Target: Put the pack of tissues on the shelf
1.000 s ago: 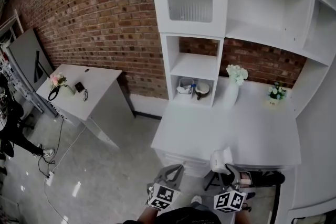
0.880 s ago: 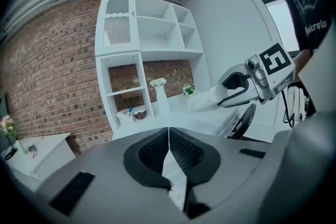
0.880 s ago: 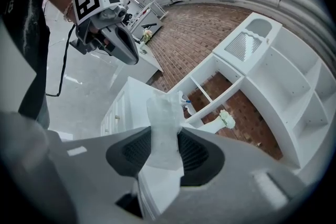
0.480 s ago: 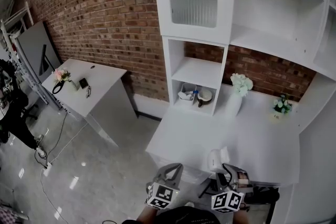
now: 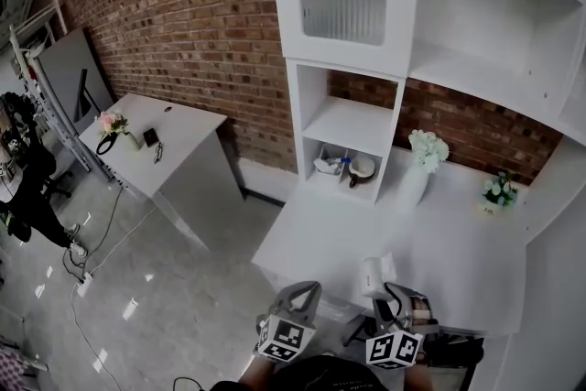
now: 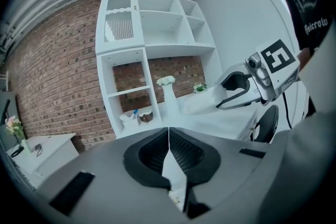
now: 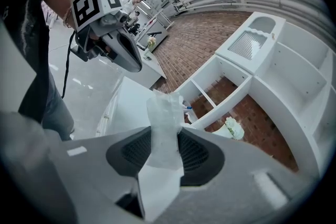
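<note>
The pack of tissues is a soft white packet, and my right gripper is shut on it above the near edge of the white desk. In the right gripper view the pack stands up between the jaws of that gripper. My left gripper hangs just left of it, off the desk's front corner. Its jaws meet in a line with nothing held. The white shelf unit stands at the back of the desk, well ahead of both grippers.
The shelf's lowest cubby holds cups and a bowl. A white vase of flowers and a small potted plant stand on the desk. A second desk sits left, with a person beyond. A chair is under the desk.
Both grippers and the head have come a little closer to the desk and shelf. The right gripper still holds the pack; the left stays shut.
</note>
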### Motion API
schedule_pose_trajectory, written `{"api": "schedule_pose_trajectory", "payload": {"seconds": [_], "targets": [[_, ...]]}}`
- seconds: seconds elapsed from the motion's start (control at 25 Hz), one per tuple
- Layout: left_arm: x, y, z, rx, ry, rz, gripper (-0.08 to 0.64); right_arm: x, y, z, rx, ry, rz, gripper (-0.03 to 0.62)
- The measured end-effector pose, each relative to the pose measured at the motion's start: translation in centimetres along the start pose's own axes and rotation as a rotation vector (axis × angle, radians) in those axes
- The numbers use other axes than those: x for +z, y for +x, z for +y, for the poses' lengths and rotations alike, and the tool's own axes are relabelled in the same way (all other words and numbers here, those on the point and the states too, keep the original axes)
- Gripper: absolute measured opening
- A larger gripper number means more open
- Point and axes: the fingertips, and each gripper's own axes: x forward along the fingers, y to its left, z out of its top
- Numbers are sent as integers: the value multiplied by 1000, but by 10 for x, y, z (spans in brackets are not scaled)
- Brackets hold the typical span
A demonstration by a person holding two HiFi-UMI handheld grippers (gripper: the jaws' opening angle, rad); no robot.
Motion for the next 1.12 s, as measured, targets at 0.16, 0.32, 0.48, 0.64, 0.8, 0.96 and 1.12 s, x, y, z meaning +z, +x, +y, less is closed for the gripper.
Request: {"api": "schedule_pose_trajectory", "payload": {"seconds": [0.16,0.32,0.48,0.64,0.8,0.96,1.12], "targets": [[-5,5,5,13,-26,5,12,4,5,1,18,-14,-3,144],[-5,11,13,-3,-16,3,12,12,14,-3,11,-9,0,144],[-8,15,35,0,-14,0,11,23,31,-1,6,-5,5,144],[-15,20,61,7,-20,3,12,32,49,6,19,0,18,144],[-15,25,84,-8,-12,2,12,46,63,3,13,10,36,144],[-18,33,104,-35,-12,5,12,58,79,-2,0,20,54,144],[-20,42,127,-53,-5,3,11,69,100,-7,-20,26,72,144]]}}
